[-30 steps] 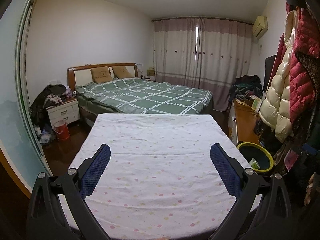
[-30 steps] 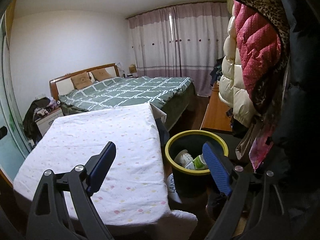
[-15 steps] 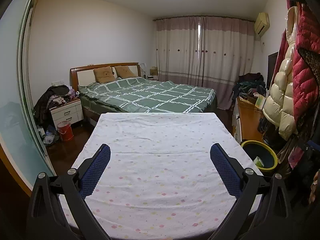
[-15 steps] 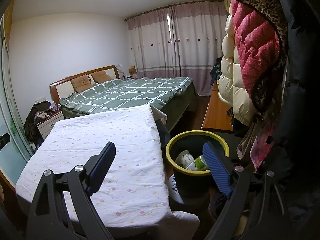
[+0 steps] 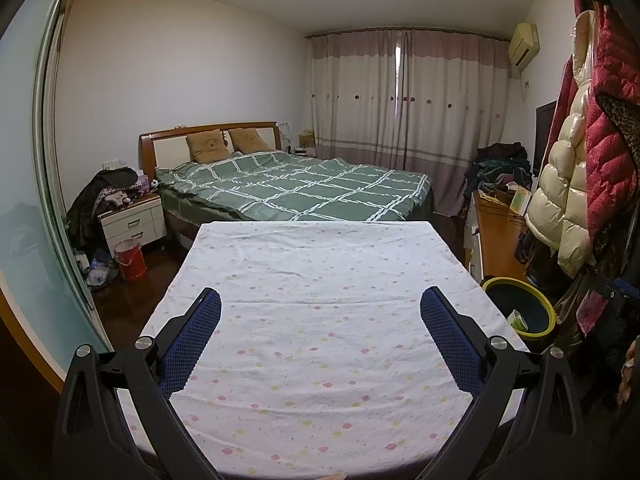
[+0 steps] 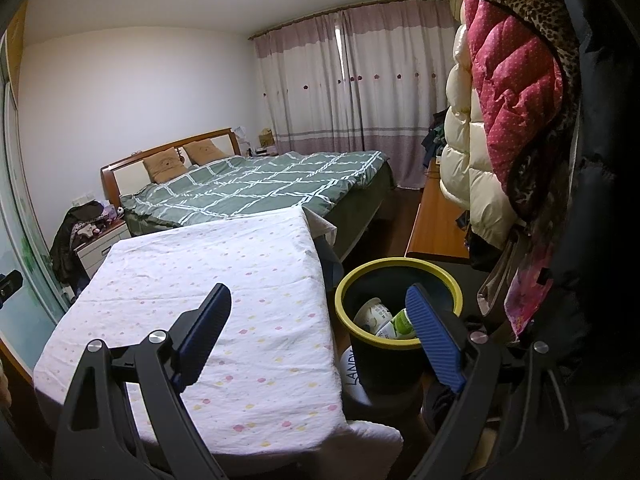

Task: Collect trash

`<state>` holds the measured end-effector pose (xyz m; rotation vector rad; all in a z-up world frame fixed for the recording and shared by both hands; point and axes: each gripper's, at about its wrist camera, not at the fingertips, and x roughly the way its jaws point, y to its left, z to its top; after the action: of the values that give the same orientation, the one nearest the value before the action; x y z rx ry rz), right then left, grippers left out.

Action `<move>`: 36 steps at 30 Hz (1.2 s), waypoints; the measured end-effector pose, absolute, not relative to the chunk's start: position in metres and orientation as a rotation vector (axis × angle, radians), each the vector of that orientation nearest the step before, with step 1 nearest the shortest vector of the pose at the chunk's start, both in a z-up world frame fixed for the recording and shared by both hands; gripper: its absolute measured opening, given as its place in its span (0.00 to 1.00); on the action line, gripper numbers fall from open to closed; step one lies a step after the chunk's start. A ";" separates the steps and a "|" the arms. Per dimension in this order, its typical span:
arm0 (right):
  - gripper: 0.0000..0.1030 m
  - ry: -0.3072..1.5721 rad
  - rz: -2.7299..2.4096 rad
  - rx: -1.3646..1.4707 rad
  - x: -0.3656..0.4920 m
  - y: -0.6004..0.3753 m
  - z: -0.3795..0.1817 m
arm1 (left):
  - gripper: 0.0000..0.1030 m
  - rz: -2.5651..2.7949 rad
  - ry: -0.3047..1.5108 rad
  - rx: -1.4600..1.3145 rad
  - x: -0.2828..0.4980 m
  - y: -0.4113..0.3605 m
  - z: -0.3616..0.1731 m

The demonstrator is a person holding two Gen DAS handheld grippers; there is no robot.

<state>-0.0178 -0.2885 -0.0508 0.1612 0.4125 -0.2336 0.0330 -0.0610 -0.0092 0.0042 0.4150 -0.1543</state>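
A dark bin with a yellow rim stands on the floor right of the table; white and green containers lie inside it. The same bin shows at the right edge of the left wrist view, a green carton visible in it. My right gripper is open, its right finger over the bin's mouth and its left finger over the tablecloth, nothing between them. My left gripper hangs open above the table, which has a white cloth with coloured dots. No trash lies on the cloth.
A bed with a green checked cover stands behind the table. Puffy coats hang close on the right. A wooden cabinet runs along the right wall. A nightstand and a red bucket sit at the far left.
Both views have drifted slightly, the left wrist view a little to the left. Both grippers stay open and empty.
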 end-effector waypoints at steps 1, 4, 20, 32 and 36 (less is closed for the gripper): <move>0.82 0.413 -0.232 0.161 -0.017 -0.288 -0.051 | 0.95 -0.153 0.415 0.004 0.033 -0.061 -0.009; 0.82 0.417 -0.231 0.162 -0.016 -0.288 -0.052 | 0.95 -0.154 0.419 0.004 0.034 -0.061 -0.010; 0.82 0.419 -0.239 0.172 -0.015 -0.290 -0.054 | 0.95 -0.165 0.444 0.003 0.037 -0.062 -0.018; 0.82 0.425 -0.238 0.178 -0.015 -0.291 -0.056 | 0.95 -0.168 0.456 0.007 0.041 -0.064 -0.020; 0.82 0.426 -0.239 0.179 -0.015 -0.291 -0.056 | 0.95 -0.168 0.462 0.009 0.042 -0.064 -0.023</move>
<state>-0.0152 -0.2911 -0.0558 0.1787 0.4262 -0.2389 0.0422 -0.0637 -0.0230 0.0088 0.4623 -0.1685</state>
